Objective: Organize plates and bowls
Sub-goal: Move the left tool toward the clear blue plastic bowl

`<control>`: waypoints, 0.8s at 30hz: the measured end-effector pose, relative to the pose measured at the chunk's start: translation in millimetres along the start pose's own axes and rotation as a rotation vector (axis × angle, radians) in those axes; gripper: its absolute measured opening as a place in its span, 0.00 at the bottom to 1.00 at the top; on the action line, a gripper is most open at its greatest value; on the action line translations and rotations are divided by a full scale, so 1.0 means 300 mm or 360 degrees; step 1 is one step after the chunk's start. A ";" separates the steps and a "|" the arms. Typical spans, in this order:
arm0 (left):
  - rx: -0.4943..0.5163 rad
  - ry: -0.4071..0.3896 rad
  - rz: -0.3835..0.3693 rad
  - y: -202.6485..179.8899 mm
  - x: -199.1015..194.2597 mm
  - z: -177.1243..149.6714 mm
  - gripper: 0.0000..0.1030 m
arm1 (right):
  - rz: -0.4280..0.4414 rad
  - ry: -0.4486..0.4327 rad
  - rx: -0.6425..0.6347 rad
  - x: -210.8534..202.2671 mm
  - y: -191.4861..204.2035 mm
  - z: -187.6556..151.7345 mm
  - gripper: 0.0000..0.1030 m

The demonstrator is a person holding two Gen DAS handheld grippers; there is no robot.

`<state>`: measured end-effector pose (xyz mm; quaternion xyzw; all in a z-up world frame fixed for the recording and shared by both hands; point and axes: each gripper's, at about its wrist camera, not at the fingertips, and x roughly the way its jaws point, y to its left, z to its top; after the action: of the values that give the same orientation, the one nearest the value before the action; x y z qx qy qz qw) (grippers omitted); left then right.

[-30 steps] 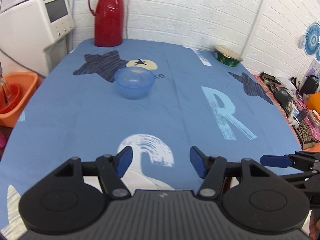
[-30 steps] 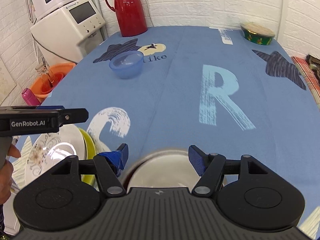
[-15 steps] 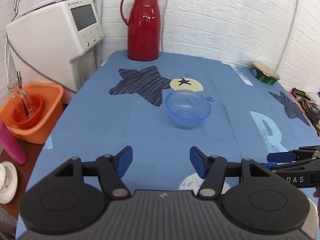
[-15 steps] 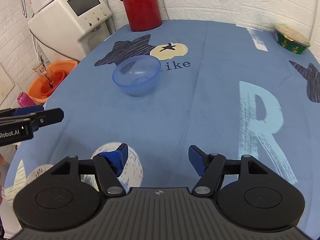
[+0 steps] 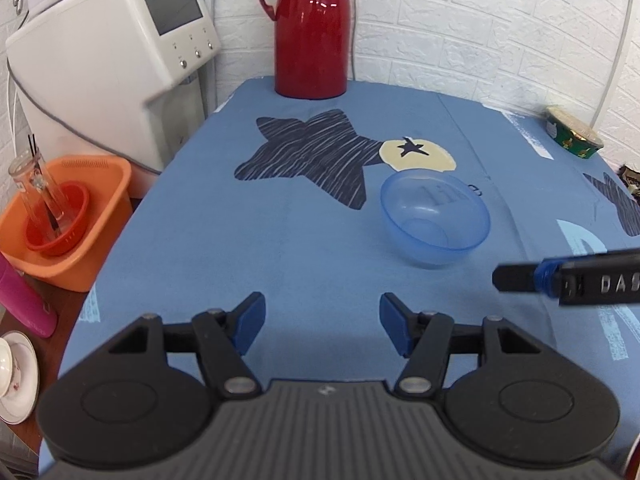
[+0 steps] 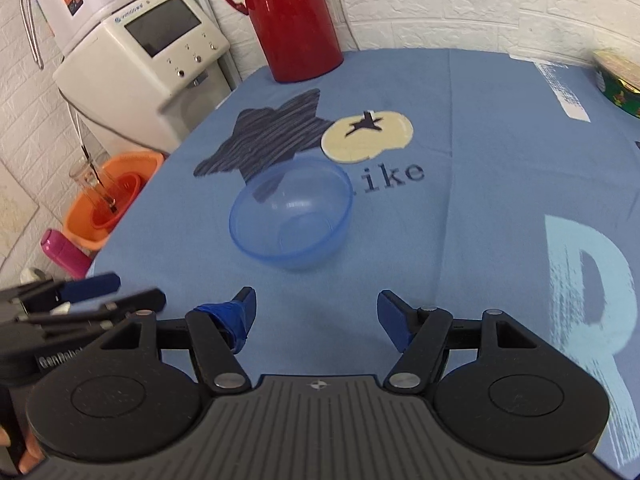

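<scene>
One round translucent blue plastic bowl (image 6: 291, 216) | smooth blue tablecloth (image 6: 460, 240)

A translucent blue plastic bowl (image 5: 435, 219) (image 6: 291, 213) sits upright and empty on the blue printed tablecloth (image 5: 304, 240) (image 6: 472, 200), right of centre in the left wrist view and just left of centre in the right wrist view. Its round rim faces up; its small flat base rests on the cloth. It lies just below the cream circle (image 5: 418, 155) (image 6: 367, 137) and beside the dark striped star (image 5: 308, 156) (image 6: 268, 136), covering the start of the printed word "like". Nothing touches it.
</scene>
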<state>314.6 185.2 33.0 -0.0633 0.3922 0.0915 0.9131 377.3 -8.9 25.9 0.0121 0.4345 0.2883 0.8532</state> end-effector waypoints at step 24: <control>-0.0247 0.0133 -0.0178 0.024 0.273 0.264 0.61 | -0.0004 0.0068 0.0062 0.215 -0.093 0.153 0.52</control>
<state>424.2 216.6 27.3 -0.1594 0.4177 0.0676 0.8919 454.5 10.8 -0.4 0.0221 0.4583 0.2790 0.8436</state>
